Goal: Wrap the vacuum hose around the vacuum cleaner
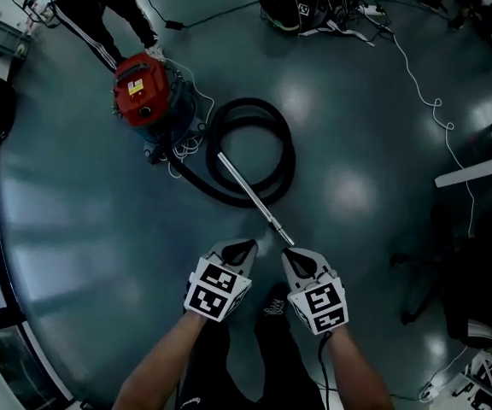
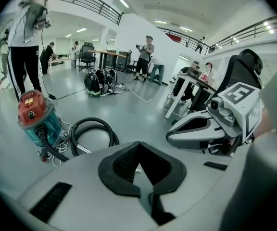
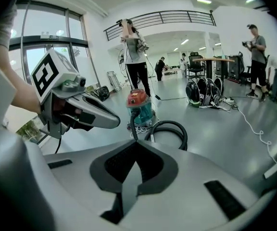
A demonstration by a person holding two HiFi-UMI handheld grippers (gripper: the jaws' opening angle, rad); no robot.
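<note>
With the left gripper and right gripper at bottom centre, fingers clenched on nothing, the hose lay coiled on the floor mid-frame beside the vacuum cleaner at upper left, so reaching in without opening would likely shove the coil or its metal wand away.

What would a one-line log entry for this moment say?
left gripper: jaws shut, empty | right gripper: jaws shut, empty | hose: looped on floor beside vacuum cleaner, not wrapped | wand: lying across loop
</note>
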